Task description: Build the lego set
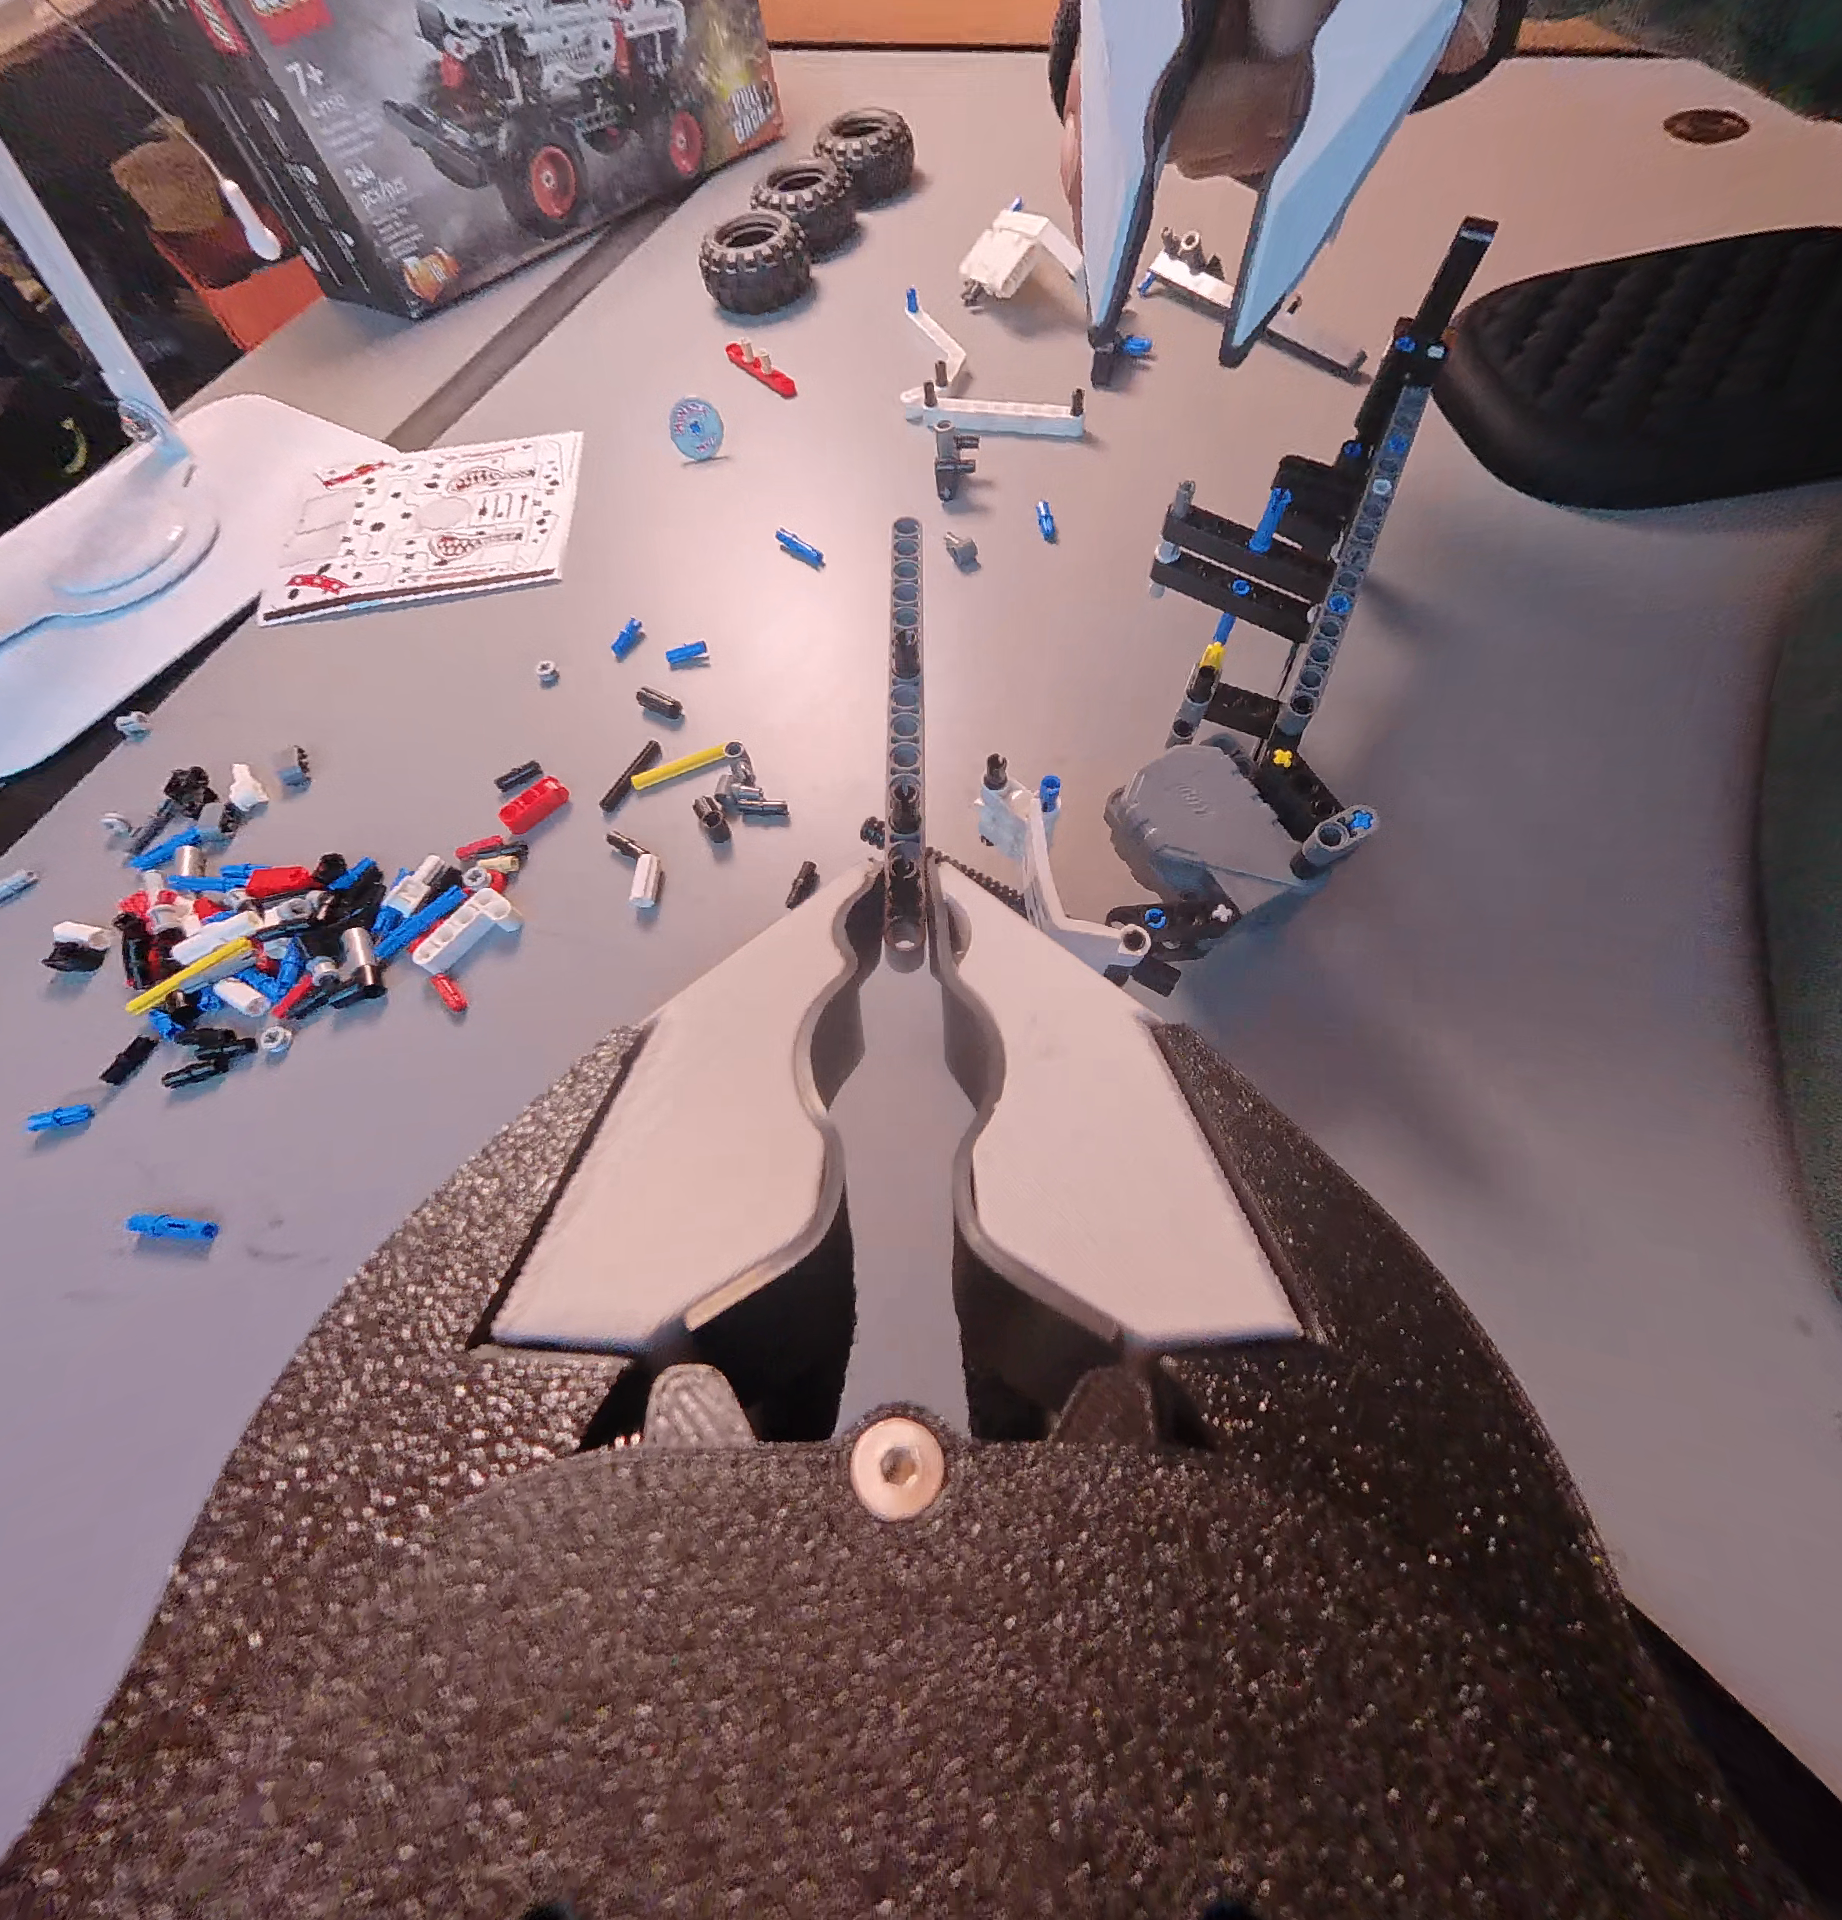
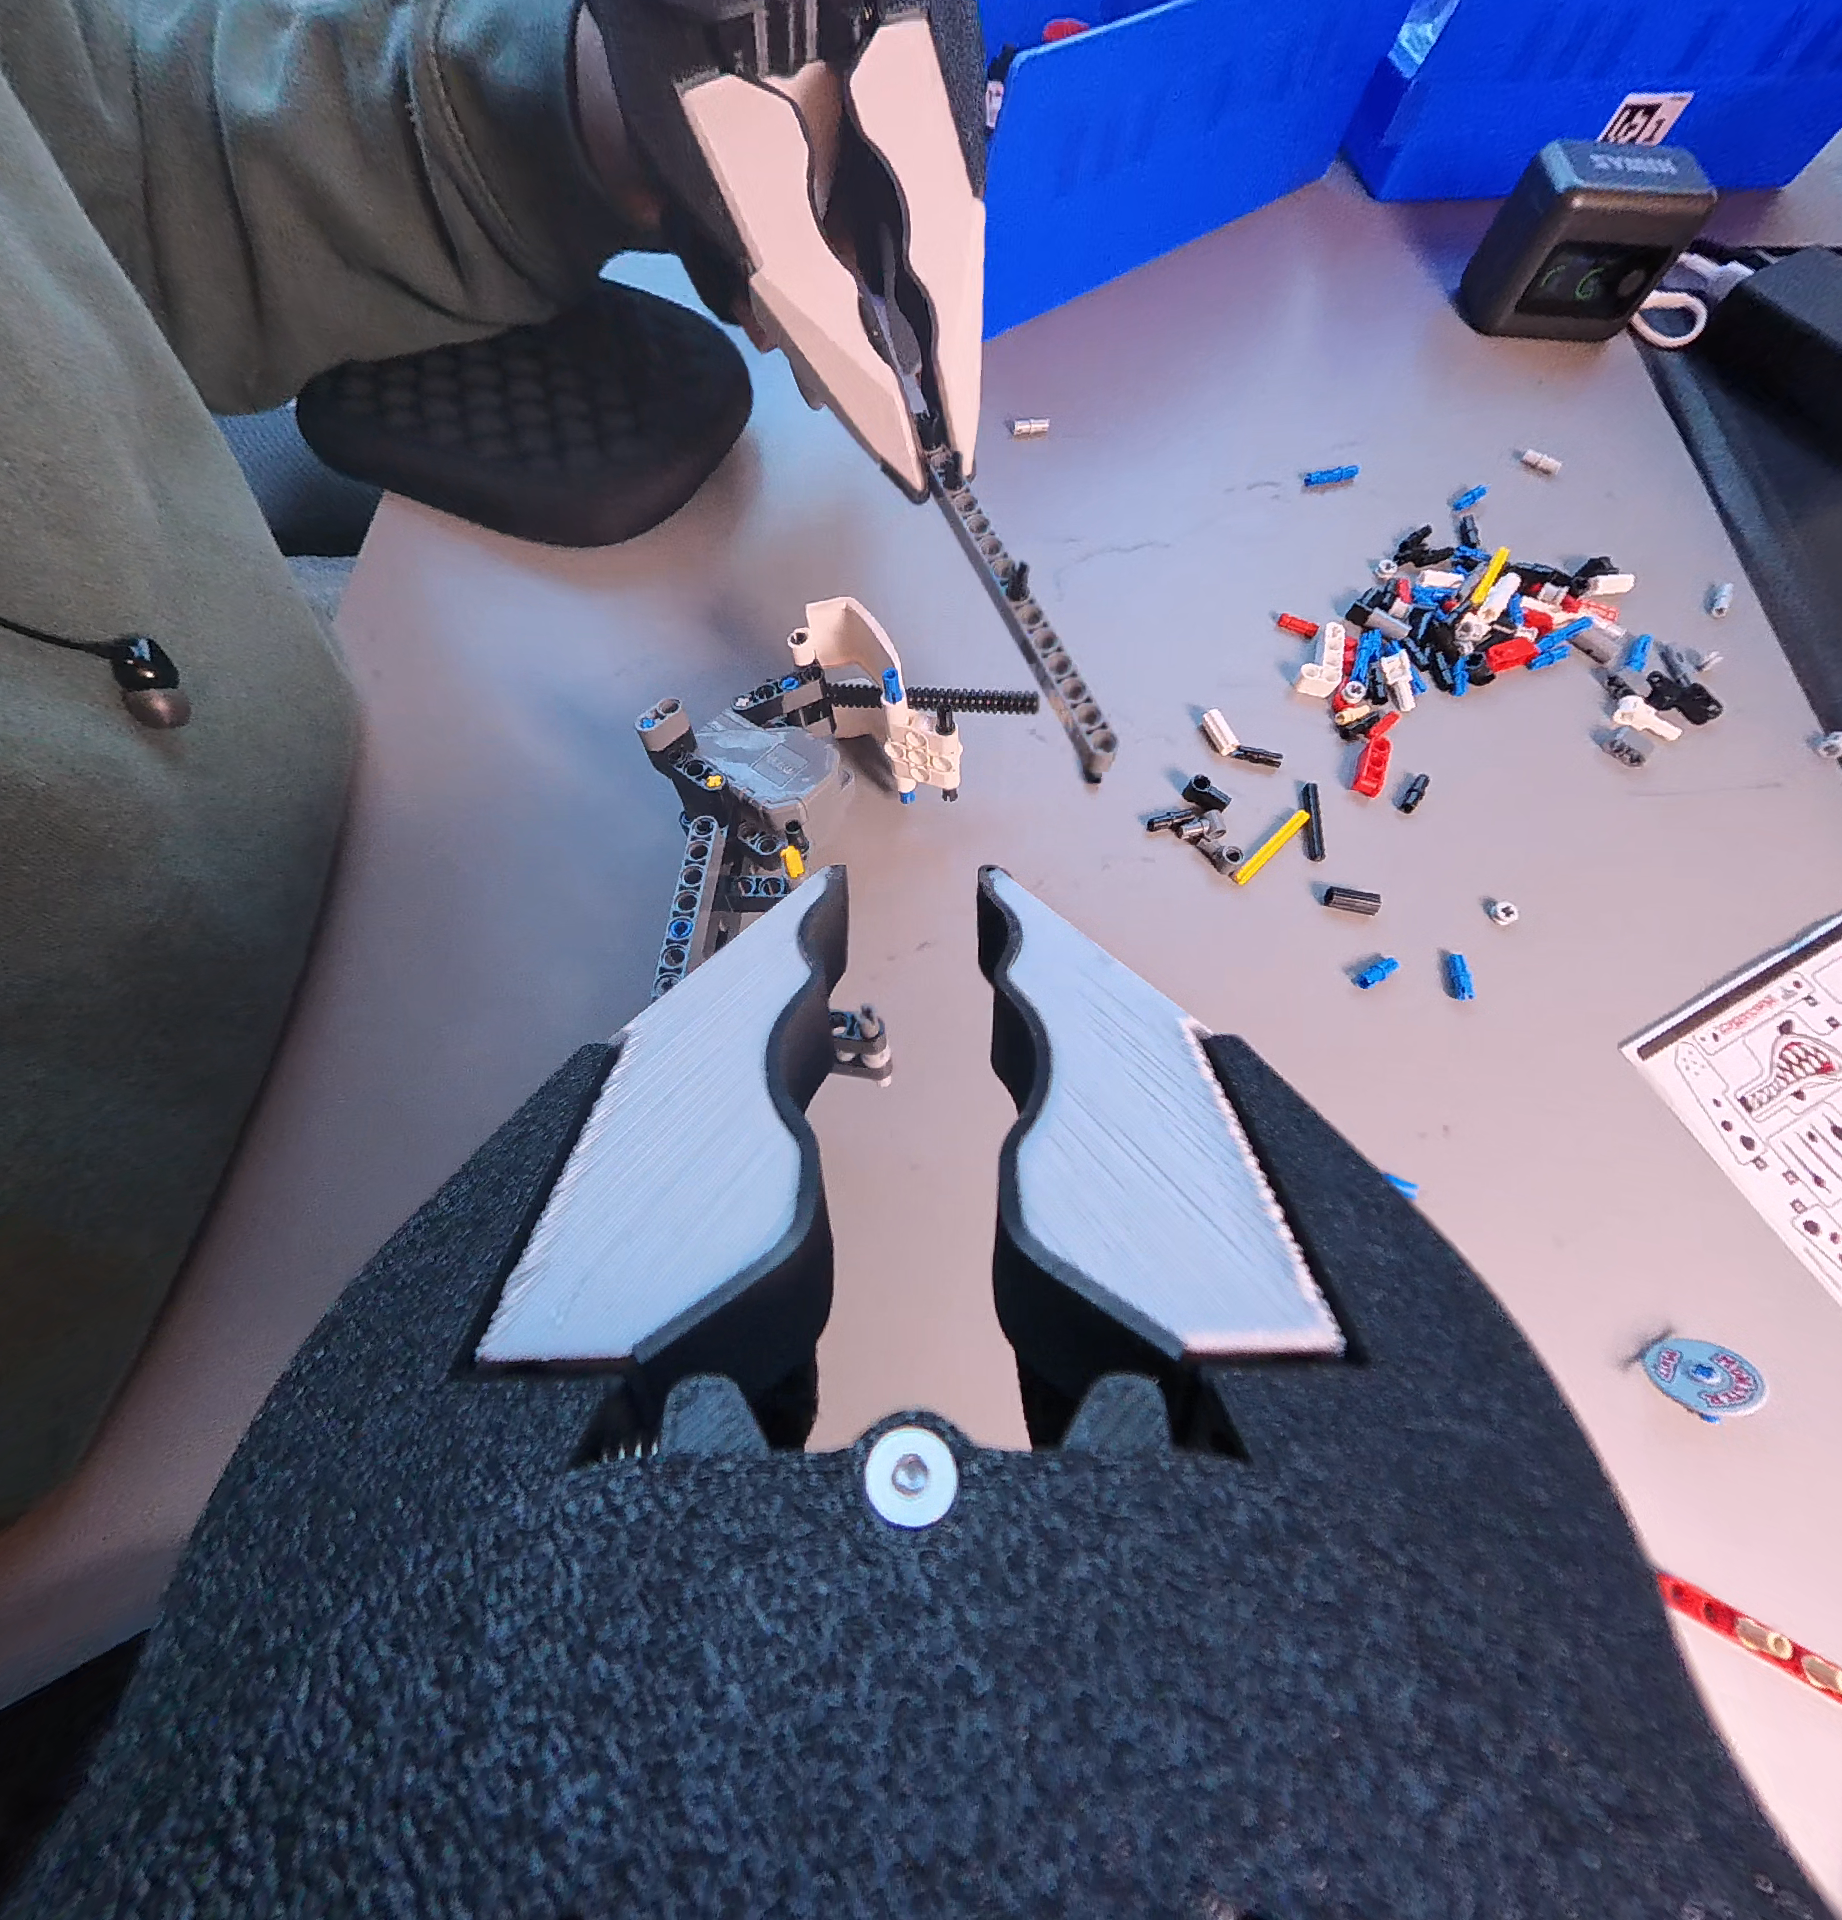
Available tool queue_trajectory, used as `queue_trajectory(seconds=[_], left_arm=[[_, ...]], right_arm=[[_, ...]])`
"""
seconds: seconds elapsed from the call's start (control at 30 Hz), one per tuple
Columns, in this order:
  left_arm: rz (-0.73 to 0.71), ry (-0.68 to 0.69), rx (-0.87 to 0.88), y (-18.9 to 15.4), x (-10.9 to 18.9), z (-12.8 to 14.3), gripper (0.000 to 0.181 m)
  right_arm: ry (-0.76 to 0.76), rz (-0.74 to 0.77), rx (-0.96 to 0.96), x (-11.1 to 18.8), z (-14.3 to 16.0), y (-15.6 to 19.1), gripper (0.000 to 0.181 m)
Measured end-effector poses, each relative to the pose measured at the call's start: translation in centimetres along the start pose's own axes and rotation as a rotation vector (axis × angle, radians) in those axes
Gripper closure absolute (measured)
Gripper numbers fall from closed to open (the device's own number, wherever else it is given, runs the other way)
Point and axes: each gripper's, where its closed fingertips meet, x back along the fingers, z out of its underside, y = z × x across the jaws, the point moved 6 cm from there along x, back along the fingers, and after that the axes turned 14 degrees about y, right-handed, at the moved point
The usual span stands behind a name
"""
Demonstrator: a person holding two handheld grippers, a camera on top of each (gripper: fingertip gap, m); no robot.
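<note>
Left claw [image 1: 904, 920] is clamped on one end of the long dark grey perforated plastic beam [image 1: 904, 686], which slants down over the grey worktop [image 1: 584, 1195]. Right claw [image 2: 912, 883] hangs spread apart, empty, near the partly built grey-and-black chassis [image 2: 761, 769].

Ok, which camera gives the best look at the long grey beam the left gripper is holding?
The right wrist view: the long grey beam shows side-on, slanting down from the left gripper toward the table. The left wrist view sees it end-on, foreshortened, between its own fingers.
</note>
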Motion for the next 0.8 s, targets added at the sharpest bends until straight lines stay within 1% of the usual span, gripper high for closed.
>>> queue_trajectory(seconds=[0.07,0.17,0.27,0.33,0.47,0.53,0.6,0.7,0.8], left_arm=[[0.000,-0.025,0.013,0.2,0.2,0.0,0.174],[-0.042,-0.064,0.039,0.9,0.4,0.0,0.174],[-0.105,-0.098,0.072,1.8,0.8,0.0,0.174],[-0.151,-0.109,0.093,2.4,1.1,0.1,0.174],[-0.213,-0.119,0.140,3.4,1.6,0.7,0.174],[-0.229,-0.134,0.164,3.8,2.0,0.9,0.174],[-0.237,-0.145,0.180,4.0,2.2,1.1,0.174],[-0.244,-0.155,0.187,4.1,2.5,1.3,0.174],[-0.251,-0.157,0.188,4.1,2.6,1.3,0.174]], right_arm=[[0.003,0.014,0.004,-0.2,-0.2,-0.2,0.158],[0.018,0.046,0.036,-1.0,-1.0,-0.6,0.158],[0.040,0.067,0.091,-2.7,-2.3,-0.8,0.160],[0.072,0.052,0.119,-4.2,-3.4,-0.8,0.159],[0.175,-0.017,0.183,-7.8,-5.6,-0.3,0.154],[0.273,-0.051,0.224,-9.4,-6.0,-0.1,0.148],[0.376,-0.064,0.275,-10.7,-5.8,-0.2,0.148],[0.461,-0.074,0.345,-11.8,-5.7,-0.3,0.156],[0.498,-0.010,0.484,-12.4,-5.9,-0.5,0.171]])
